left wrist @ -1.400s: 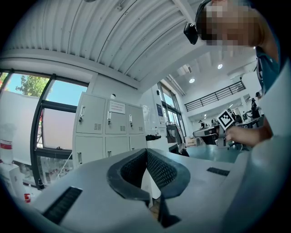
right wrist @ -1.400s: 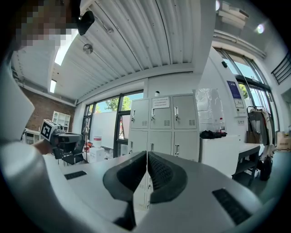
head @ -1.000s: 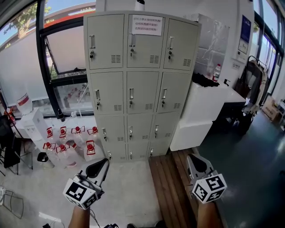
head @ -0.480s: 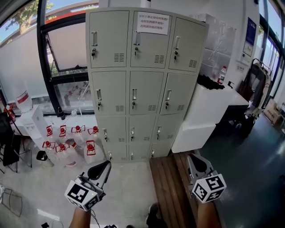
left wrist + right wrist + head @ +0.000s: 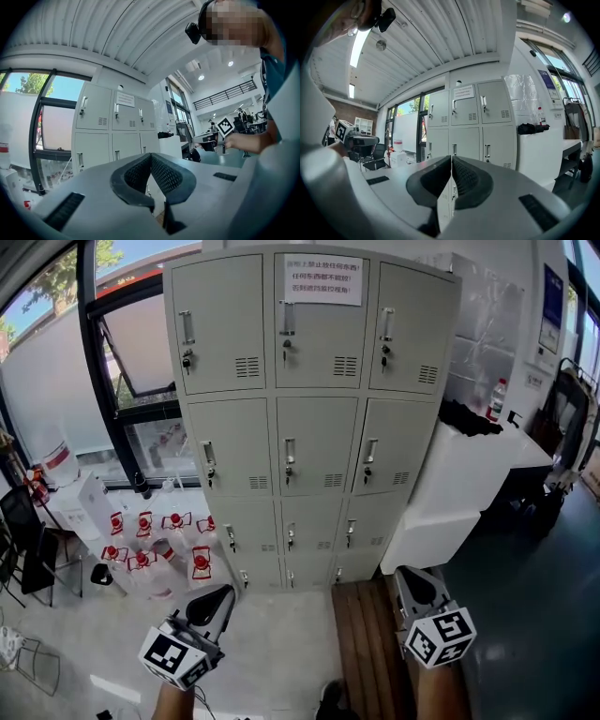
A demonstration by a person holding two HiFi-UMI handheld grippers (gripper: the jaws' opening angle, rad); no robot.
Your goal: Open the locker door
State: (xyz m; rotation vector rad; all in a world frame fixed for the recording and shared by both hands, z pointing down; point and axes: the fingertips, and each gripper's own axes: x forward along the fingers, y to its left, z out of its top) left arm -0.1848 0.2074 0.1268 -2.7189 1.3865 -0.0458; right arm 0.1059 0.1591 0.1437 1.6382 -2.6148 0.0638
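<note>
Far left of both pairs of fingers, red-capped bottles (image 5: 150,542) are standing on the floor (image 5: 272,652) below a window (image 5: 141,343).

The left forearm (image 5: 171,704) is rising from the bottom edge of the head view. It is carrying the left gripper (image 5: 221,594) low and tilted, with the nose aiming up and to the right. Its fingers (image 5: 133,177) are clenching tip to tip, with nothing between them.

The locker (image 5: 314,409) is standing ahead of and above both pairs of fingers, well apart from them. All of its doors (image 5: 317,444) are sitting shut. A notice (image 5: 323,279) is hanging on the top middle door.

The right forearm (image 5: 441,695) is coming up almost straight from the bottom edge. It is holding the right gripper (image 5: 409,576) low, leaning up and slightly left, just right of a strip of planks (image 5: 361,643). Its fingers (image 5: 433,180) are pressing together, empty.

Beyond the right fingers and to their right, a white counter (image 5: 469,484) is standing just beside the locker.
</note>
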